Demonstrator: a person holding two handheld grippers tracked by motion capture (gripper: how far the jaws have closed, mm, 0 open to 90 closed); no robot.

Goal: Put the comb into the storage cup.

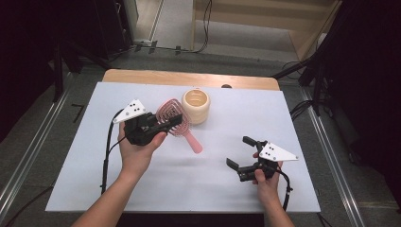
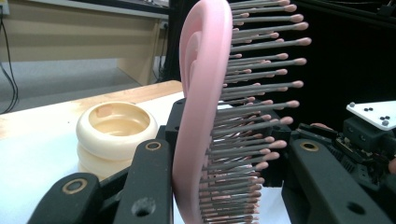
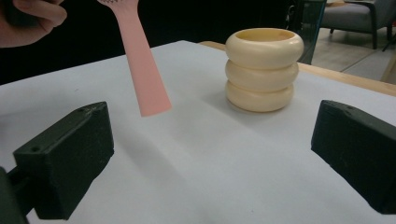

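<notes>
Our left tongs [image 1: 163,124] pinch the pink hairbrush [image 1: 176,122] by its head, handle slanting toward five o'clock above the counter [image 1: 213,165]. Our right tongs [image 1: 240,152], spread and empty, sit nearest that handle, the brush at ten o'clock from them.

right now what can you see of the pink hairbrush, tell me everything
The pink hairbrush looks like plastic, with an open looped head, rows of grey bristles tipped pink, and a flat tapering handle. The left gripper is shut on its head, pressing one jaw on the back and one on the bristle side. It is held off the table, handle angling down toward the person's right, free of the cream ribbed cup behind.
</notes>
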